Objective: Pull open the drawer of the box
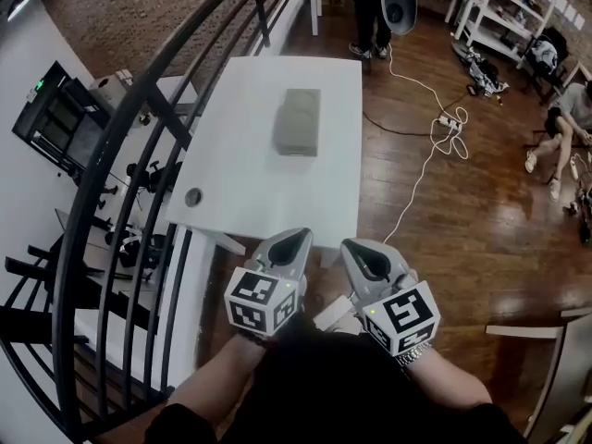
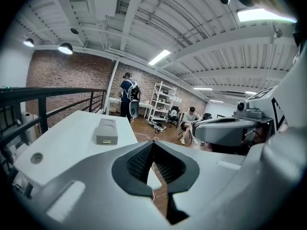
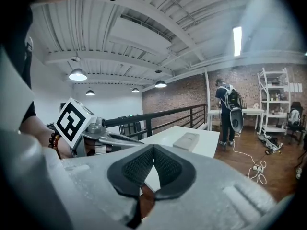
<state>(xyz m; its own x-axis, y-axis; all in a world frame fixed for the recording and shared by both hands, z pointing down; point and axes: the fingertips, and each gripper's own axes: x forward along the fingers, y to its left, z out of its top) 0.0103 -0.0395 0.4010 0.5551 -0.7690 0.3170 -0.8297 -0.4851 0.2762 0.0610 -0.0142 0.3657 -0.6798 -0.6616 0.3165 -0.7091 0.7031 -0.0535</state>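
Item 1. Left gripper [image 1: 292, 240]: held close to the person's body at the 6 o'clock edge of the head view. Jaws clenched, dark pads meeting at the tips, with nothing between them.

Item 2. Right gripper [image 1: 357, 249]: just beside the left, at its 3 o'clock. Jaws likewise pressed together and empty.

Item 3. Box [image 1: 297, 121]: grey and oblong, it lay flat near the middle of the white table [image 1: 277, 202], at 12 o'clock from both grippers and well apart from them. Its near end face sat flush with the body, so the drawer was shut.

Item 4. Round hole [image 1: 192, 196] in the tabletop: at 7 o'clock from the box, near the table's left edge.

Item 5. Black railing [image 1: 139, 137]: ran along the table at 9 o'clock.

Item 6. White cable [image 1: 435, 128]: trailed over the wooden floor at 3 o'clock from the box.

Item 7. Standing person [image 1: 370, 17]: beyond the table, at 1 o'clock.
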